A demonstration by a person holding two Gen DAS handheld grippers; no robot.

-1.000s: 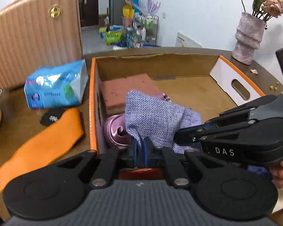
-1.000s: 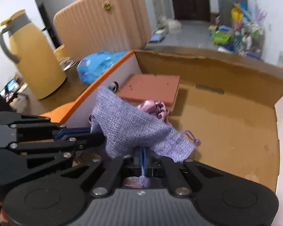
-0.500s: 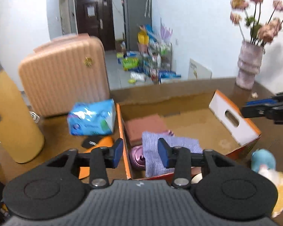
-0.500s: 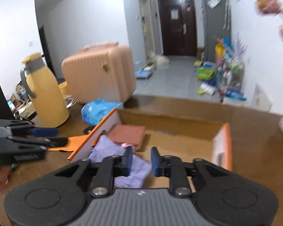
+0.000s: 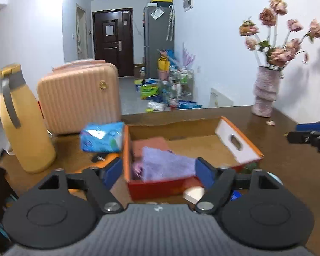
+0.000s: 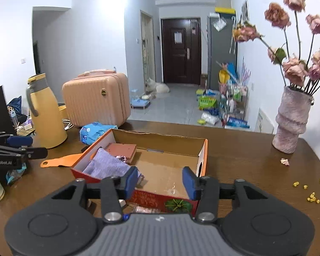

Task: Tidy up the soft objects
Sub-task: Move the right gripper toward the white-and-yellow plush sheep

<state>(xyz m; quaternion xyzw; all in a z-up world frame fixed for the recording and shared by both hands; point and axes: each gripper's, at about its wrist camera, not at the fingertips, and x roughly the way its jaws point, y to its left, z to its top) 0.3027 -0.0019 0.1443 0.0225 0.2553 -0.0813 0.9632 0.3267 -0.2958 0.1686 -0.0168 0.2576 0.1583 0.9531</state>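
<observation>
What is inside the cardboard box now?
The cardboard box holds a purple cloth bag, a reddish sponge block behind it, and some pink fabric partly hidden under the bag. The rest is bare floor.

Lilac woven cloth pouch lies crumpled and flat in the left near corner of the open cardboard box. It partly covers a pink satin item beside the box's left wall. Terracotta sponge block lies flat behind the pouch, against the same wall. The box's right half shows bare cardboard floor.
</observation>
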